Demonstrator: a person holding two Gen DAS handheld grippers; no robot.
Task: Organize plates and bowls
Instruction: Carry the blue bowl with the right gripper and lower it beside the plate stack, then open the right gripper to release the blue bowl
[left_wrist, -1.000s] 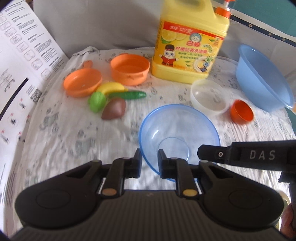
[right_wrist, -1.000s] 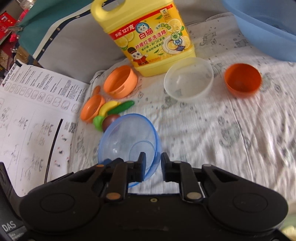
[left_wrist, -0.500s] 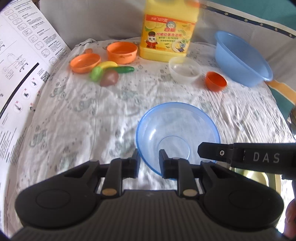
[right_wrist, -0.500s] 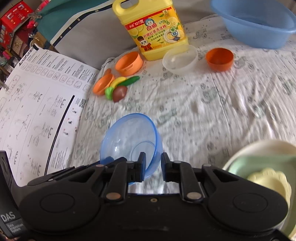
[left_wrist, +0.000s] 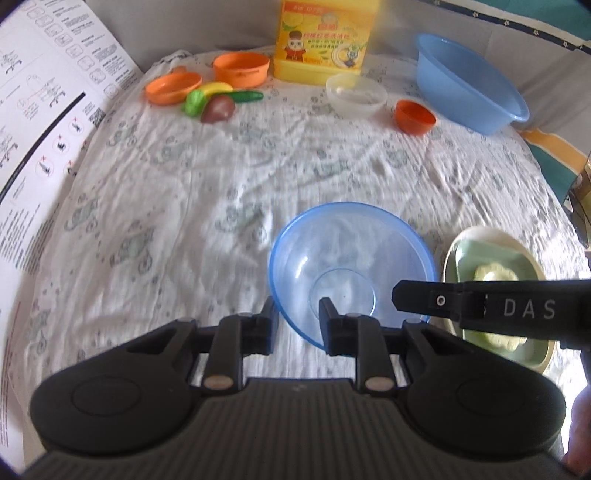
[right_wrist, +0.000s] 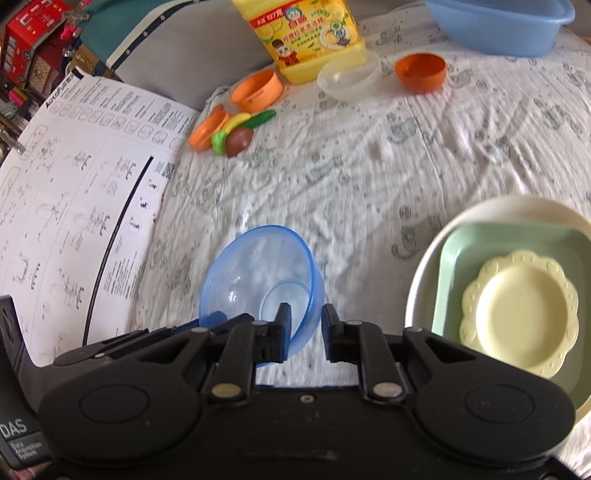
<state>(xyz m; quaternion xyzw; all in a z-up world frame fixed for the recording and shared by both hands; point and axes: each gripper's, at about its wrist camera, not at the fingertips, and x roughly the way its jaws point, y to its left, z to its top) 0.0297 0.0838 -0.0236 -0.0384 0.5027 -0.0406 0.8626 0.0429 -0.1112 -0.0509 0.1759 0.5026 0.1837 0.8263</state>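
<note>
A clear blue bowl (left_wrist: 351, 266) is held at its near rim from two sides. My left gripper (left_wrist: 297, 321) has the rim running slantwise between its fingers, shut on it with a rather loose gap. My right gripper (right_wrist: 304, 325) is shut on the bowl (right_wrist: 255, 273) at its right rim, and its black body (left_wrist: 480, 306) crosses the left wrist view. Just right of the bowl stands a stack: a cream plate (right_wrist: 517, 206), a green square dish (right_wrist: 480, 236) in it, and a pale yellow scalloped plate (right_wrist: 517, 310) on top.
At the far edge of the patterned cloth (left_wrist: 221, 177) stand a yellow detergent bottle (left_wrist: 325, 40), a big blue basin (left_wrist: 469, 85), a clear white bowl (left_wrist: 356, 96), a small orange bowl (left_wrist: 413, 116), an orange pot (left_wrist: 240, 68), an orange pan (left_wrist: 173, 86) and toy vegetables (left_wrist: 218, 101). A printed sheet (left_wrist: 48, 110) lies left.
Both grippers have drawn back with the blue bowl, away from the bottle. The plate stack has come into view on the right. The gap between the left fingers looks slightly wider.
</note>
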